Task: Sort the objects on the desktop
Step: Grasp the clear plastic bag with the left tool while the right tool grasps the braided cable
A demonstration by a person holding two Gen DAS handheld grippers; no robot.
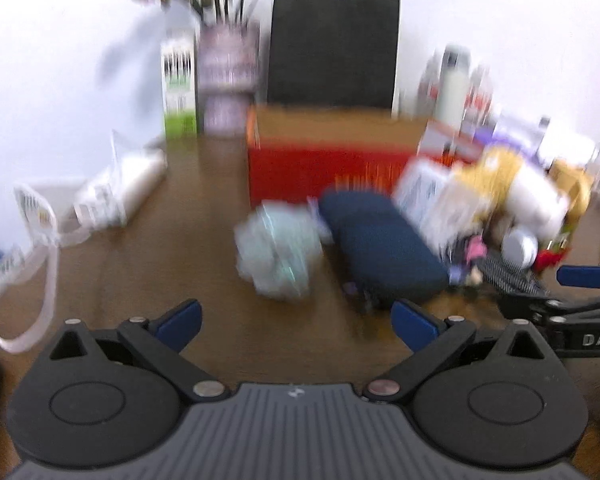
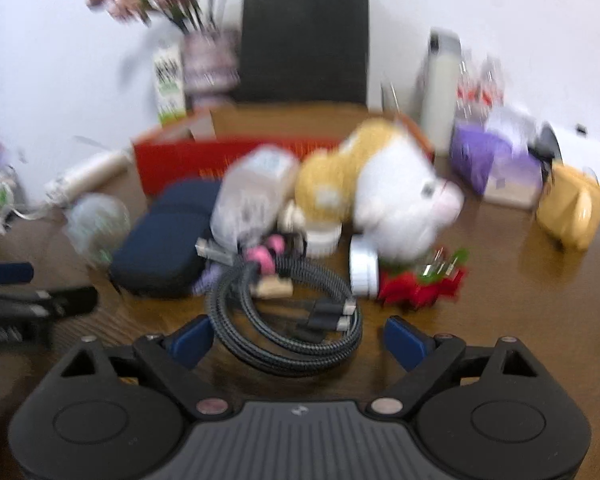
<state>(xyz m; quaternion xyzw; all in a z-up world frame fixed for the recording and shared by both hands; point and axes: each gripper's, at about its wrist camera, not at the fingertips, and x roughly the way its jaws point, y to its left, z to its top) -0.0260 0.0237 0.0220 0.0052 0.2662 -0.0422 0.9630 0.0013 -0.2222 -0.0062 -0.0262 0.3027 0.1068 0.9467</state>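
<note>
- Coiled braided cable (image 2: 288, 320): lies flat on the wooden desk (image 2: 500, 280), directly ahead of the right gripper (image 2: 296, 338), its near loop between the two blue pads (image 2: 404, 340) but touching neither.
- Right gripper: jaws spread wide, nothing held.
- Navy zip case (image 2: 164, 248): ahead and left of the right jaws, touching the cable pile; in the left view the same case (image 1: 384, 248) sits ahead and slightly right of the left jaws.
- Left gripper (image 1: 296, 324): jaws spread wide, empty, over bare desk.
- Pale crumpled wrapper ball (image 1: 278, 252): straight ahead of the left jaws, just beside the case.
- White-and-yellow plush toy (image 2: 384, 192): beyond the cable, ahead and right, leaning against a white pouch (image 2: 256, 196).
- White round jar (image 2: 362, 266) and red bow (image 2: 416, 286): ahead right, beside each other, at the plush's foot.
- Red cardboard box (image 2: 172, 160): farther back, open-topped, behind the case.
- Black paper bag (image 2: 304, 40) and flower vase (image 2: 210, 64): against the wall, behind the box.
- Both views are motion-blurred; fine detail unreadable.
</note>
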